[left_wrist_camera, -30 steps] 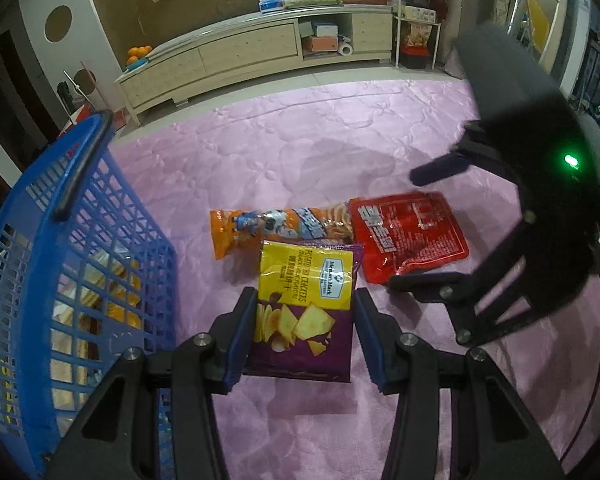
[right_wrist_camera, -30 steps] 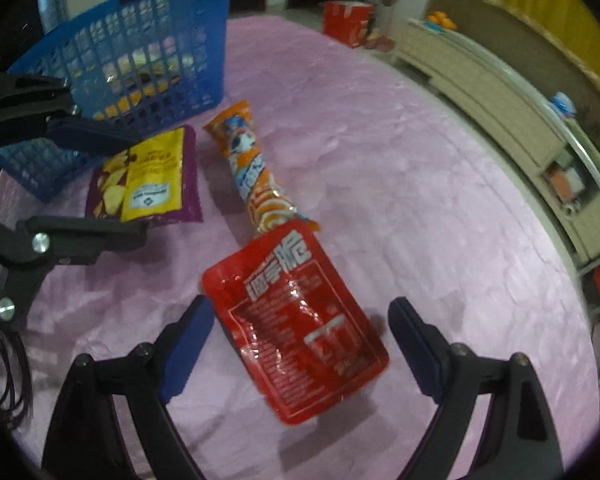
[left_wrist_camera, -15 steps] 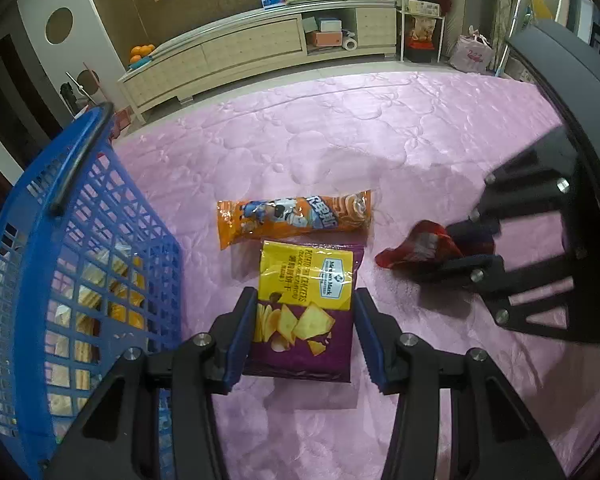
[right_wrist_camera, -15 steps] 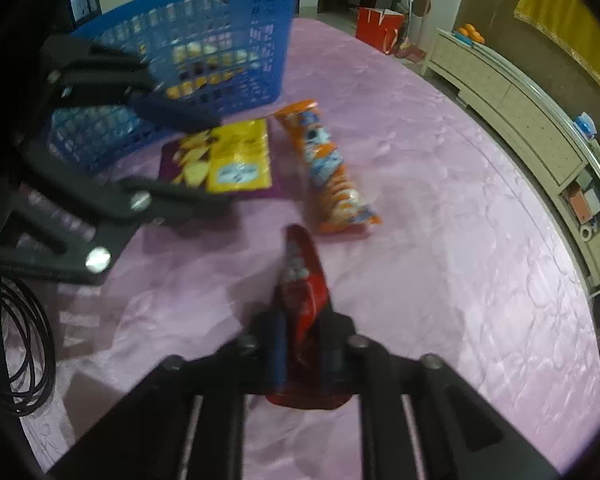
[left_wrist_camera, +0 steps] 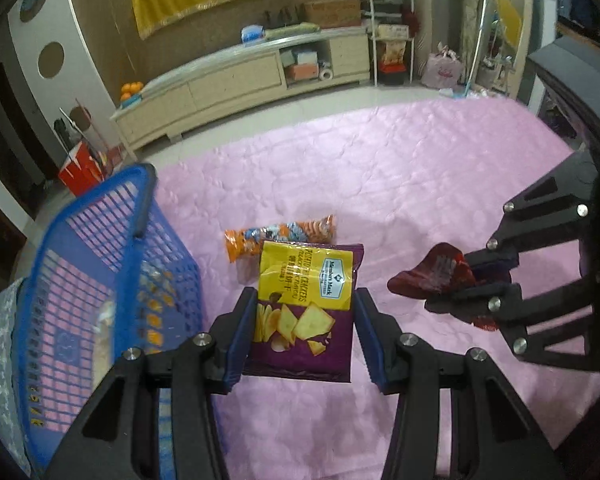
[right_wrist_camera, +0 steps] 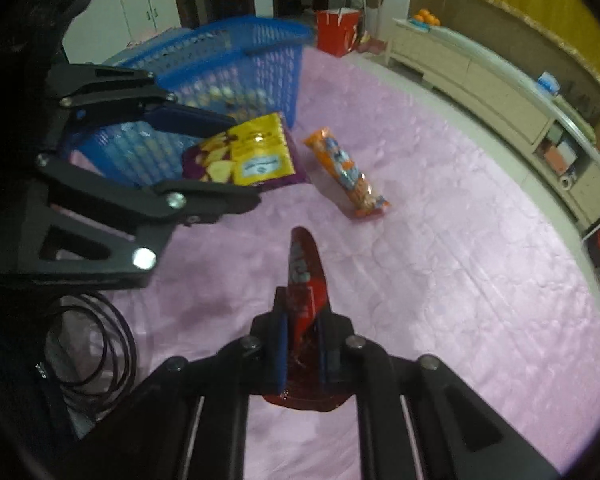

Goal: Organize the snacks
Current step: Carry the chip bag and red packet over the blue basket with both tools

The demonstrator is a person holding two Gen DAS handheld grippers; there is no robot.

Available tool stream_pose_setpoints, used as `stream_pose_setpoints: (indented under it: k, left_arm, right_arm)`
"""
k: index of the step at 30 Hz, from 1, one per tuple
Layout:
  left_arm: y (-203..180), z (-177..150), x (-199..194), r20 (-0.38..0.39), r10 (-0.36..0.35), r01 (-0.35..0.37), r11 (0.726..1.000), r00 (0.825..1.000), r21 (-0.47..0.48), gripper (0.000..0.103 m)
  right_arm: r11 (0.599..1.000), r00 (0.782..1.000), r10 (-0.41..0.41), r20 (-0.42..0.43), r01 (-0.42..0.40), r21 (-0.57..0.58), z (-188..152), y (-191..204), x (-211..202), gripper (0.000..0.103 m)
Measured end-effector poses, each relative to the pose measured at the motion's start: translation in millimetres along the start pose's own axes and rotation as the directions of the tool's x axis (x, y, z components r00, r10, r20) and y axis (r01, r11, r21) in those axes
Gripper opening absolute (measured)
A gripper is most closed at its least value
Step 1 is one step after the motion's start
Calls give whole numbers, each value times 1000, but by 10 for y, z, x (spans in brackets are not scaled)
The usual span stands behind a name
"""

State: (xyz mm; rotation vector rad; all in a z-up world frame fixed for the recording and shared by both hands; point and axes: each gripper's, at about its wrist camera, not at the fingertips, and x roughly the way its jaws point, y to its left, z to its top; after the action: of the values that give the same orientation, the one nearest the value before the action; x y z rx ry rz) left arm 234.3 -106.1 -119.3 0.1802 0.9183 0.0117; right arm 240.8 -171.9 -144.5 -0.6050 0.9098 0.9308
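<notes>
A purple and yellow chip bag [left_wrist_camera: 304, 300] sits between my left gripper's [left_wrist_camera: 304, 320] blue pads, and the gripper is shut on it. In the right wrist view the chip bag [right_wrist_camera: 252, 152] hangs clear of the pink mat, in front of the blue basket [right_wrist_camera: 236, 32], inside the left gripper [right_wrist_camera: 242, 160]. My right gripper [right_wrist_camera: 302, 332] is shut on a crumpled red pouch [right_wrist_camera: 304, 264] held above the mat. From the left wrist view, the right gripper [left_wrist_camera: 484, 276] and the red pouch [left_wrist_camera: 428, 276] are at the right. An orange snack pack [left_wrist_camera: 280, 234] lies on the mat behind the chip bag.
The blue basket [left_wrist_camera: 100, 216] stands at the left with several snacks inside. The pink quilted mat [left_wrist_camera: 380, 160] spreads all around. Beyond it a low cream cabinet [left_wrist_camera: 240, 80] lines the far wall, with a red box [left_wrist_camera: 80, 164] behind the basket. A black cable [right_wrist_camera: 92, 344] coils at the lower left.
My right gripper closed on the red pouch, folding it, and lifted it off the mat. My left gripper rose with the chip bag, which now covers part of the orange pack.
</notes>
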Motion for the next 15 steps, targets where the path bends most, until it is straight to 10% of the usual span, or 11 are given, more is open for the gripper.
stream_pose_setpoints:
  k: [15]
  left_arm:
    - [366,-254,-1109,168,-37,44,998,985,-36,46]
  right_arm:
    - [990,985,-138,107,135,34,45,864,-1084,15]
